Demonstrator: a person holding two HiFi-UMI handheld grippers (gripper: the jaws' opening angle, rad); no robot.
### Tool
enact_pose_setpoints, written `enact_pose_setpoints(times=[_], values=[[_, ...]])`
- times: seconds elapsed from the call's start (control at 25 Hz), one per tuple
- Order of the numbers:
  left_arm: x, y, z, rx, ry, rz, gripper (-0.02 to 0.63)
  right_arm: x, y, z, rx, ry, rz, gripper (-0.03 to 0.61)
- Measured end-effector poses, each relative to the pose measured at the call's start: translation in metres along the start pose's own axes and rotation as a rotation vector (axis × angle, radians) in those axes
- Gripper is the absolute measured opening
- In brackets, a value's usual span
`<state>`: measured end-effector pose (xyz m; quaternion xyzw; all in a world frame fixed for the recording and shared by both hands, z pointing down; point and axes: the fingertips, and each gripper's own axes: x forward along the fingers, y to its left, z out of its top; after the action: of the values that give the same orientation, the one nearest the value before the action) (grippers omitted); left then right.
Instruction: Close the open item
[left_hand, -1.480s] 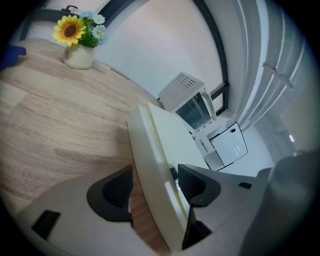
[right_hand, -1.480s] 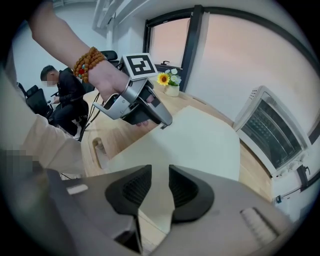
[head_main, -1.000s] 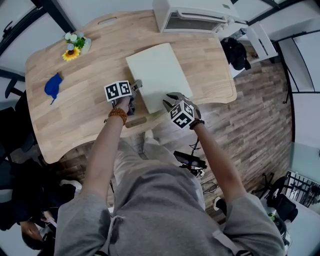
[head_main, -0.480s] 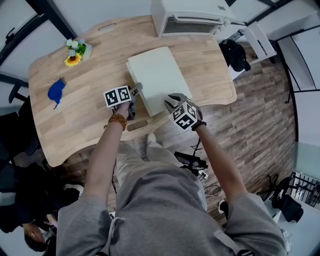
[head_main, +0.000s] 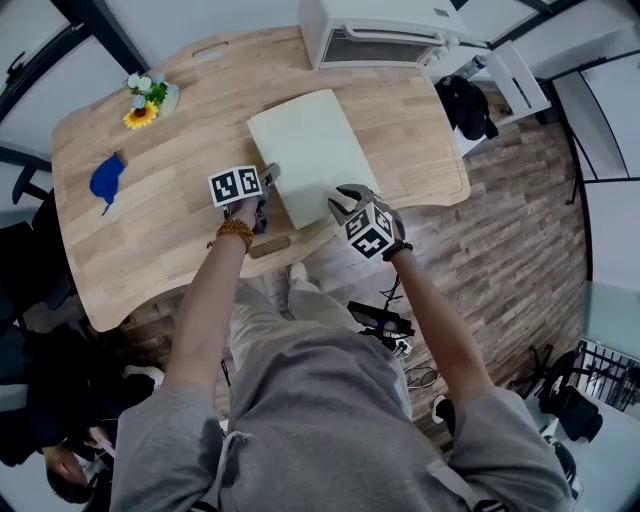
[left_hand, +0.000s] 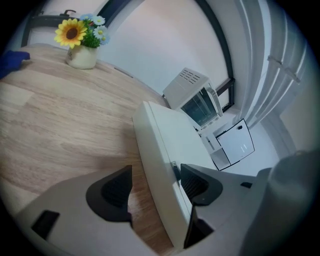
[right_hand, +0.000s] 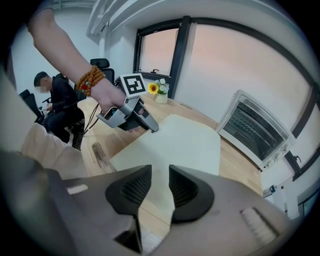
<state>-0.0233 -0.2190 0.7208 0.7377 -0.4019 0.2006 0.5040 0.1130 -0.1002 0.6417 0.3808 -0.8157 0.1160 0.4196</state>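
fig. head view: the cream case (head_main: 312, 150) is lying flat with its lid down near the middle of the wooden table (head_main: 180, 235), its near end towards me. i am holding the left gripper (head_main: 268, 177) at the case's left edge and the right gripper (head_main: 340, 200) at its near right corner. an oven (head_main: 380, 35) is standing at the far edge of the table, flowers (head_main: 146, 98) at the far left, and a blue cloth (head_main: 105, 176) is lying near them.

left gripper view: the left gripper (left_hand: 155, 187) is standing with its jaws apart, straddling the edge of the case (left_hand: 172, 142); the right pad is sitting against the case, while bare wood is showing between the left pad and the case.

right gripper view: the right gripper (right_hand: 160, 187) is carrying its jaws nearly together, a narrow gap between them and nothing in it, above the case (right_hand: 185, 140). whether it is touching the case i cannot tell. a seated person (right_hand: 55, 97) is showing beyond the table at the left.
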Motion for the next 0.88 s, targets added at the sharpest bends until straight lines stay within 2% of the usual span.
enact_pose_setpoints(times=[0.08, 0.2, 0.4, 0.68, 0.8, 0.88], values=[[0.0, 0.001, -0.001, -0.03, 0.006, -0.008, 0.305, -0.001, -0.001, 0.0, 0.001, -0.001, -0.003, 0.118], [-0.003, -0.004, 0.002, 0.0, -0.01, -0.02, 0.305, -0.002, -0.001, 0.003, 0.005, -0.008, -0.004, 0.118], [-0.01, -0.021, 0.009, -0.024, -0.043, -0.109, 0.308, 0.0, -0.001, 0.011, -0.001, -0.026, 0.0, 0.118], [-0.024, -0.021, 0.022, -0.022, -0.073, -0.102, 0.308, -0.002, -0.004, 0.031, -0.014, -0.083, -0.008, 0.118], [-0.037, -0.022, 0.028, -0.047, -0.145, -0.106, 0.308, 0.003, -0.008, 0.057, -0.082, -0.193, -0.027, 0.11], [-0.054, -0.022, 0.032, -0.024, -0.236, -0.1, 0.308, 0.016, -0.012, 0.075, -0.127, -0.246, -0.043, 0.059]])
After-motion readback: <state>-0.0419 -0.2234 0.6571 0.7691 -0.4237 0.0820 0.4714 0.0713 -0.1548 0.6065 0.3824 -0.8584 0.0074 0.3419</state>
